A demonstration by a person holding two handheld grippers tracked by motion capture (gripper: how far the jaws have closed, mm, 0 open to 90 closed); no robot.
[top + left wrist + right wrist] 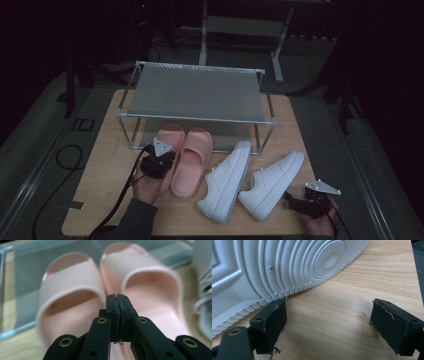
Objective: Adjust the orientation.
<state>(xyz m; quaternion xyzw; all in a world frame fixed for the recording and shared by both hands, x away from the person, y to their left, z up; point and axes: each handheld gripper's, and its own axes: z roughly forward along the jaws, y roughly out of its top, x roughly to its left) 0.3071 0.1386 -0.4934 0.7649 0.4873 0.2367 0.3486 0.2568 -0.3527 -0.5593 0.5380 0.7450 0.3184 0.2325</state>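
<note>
Your left gripper (161, 159) sits over the heel end of the left pink slipper (167, 145), and in the left gripper view its jaws are pressed together with nothing between them. That slipper lies on the wooden board (107, 170), just beside its mate (192, 160), both toes pointing under the metal rack (195, 92). With the jaws shut you would only nudge the slipper if you push in now, and it could slide into its mate or under the rack's front bar. Open up before you go for an edge.

Further right, the two white sneakers (227, 180) lie tipped on the board, close together. Your right gripper (300, 200) rests at the heel of the right sneaker (272, 182), jaws spread wide and empty; in the right gripper view one pad is at the edge of the sole (274, 272). Close from there and you would likely pinch only the sole rim, so the shoe could twist out or knock its partner.
</note>
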